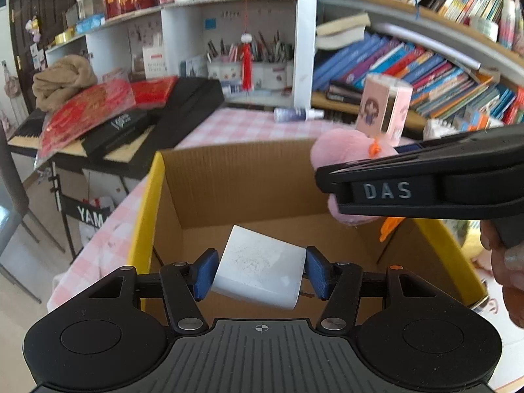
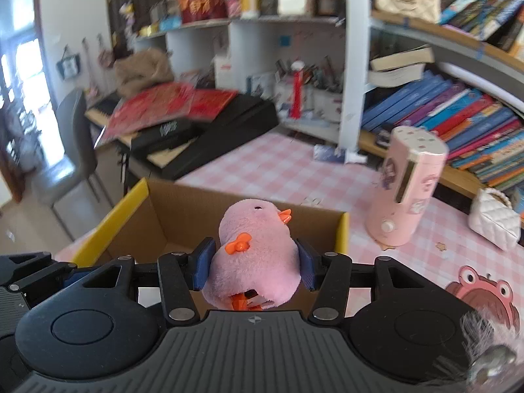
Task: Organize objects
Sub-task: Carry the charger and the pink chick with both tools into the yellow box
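An open cardboard box (image 1: 242, 180) with yellow flaps stands on the pink checked table. My left gripper (image 1: 260, 273) is shut on a white power adapter (image 1: 262, 268) and holds it above the inside of the box. My right gripper (image 2: 253, 263) is shut on a pink plush chick (image 2: 255, 252) with orange beak and feet, held over the box's (image 2: 183, 222) near edge. In the left wrist view the right gripper comes in from the right over the box with the chick (image 1: 344, 154) in its fingers.
A pink cylindrical appliance (image 2: 406, 190) stands on the table right of the box. A white quilted purse (image 2: 494, 219) and a pink frog toy (image 2: 484, 294) lie further right. A spray bottle (image 1: 296, 113) lies by the bookshelf. A keyboard (image 1: 131, 124) with red items is at left.
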